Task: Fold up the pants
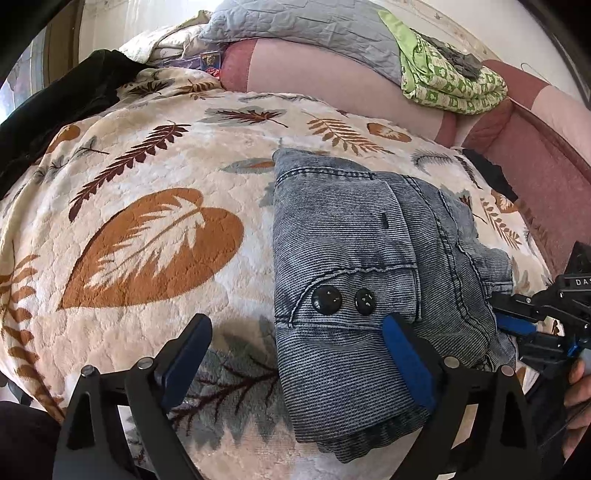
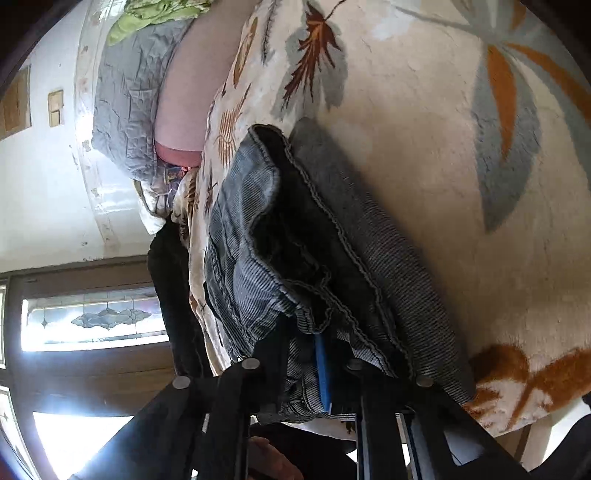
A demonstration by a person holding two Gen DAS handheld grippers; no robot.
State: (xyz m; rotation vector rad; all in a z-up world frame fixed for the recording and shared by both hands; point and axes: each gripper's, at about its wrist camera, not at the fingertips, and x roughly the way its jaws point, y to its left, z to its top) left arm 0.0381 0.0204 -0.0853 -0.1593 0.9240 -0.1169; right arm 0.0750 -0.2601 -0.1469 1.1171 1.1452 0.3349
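The faded blue-grey denim pants [image 1: 354, 258] lay folded into a compact bundle on the cream plush blanket printed with rust and grey leaves [image 1: 147, 240], the flap with two black buttons [image 1: 343, 300] facing up. The left gripper [image 1: 299, 354] hovered at the near end of that bundle with its blue-padded jaws spread wide, holding nothing; one pad sat over the denim below the buttons, the other over bare blanket beside the pants. The right gripper [image 2: 314, 373] came in at the bundle's right edge, its jaws closed on layers of the denim (a blue pad showed pressed against the cloth in its own view). Beyond the pants, at the far side of the blanket, a green patterned cloth [image 1: 450, 81] rested beside a grey quilted cover [image 1: 303, 26].
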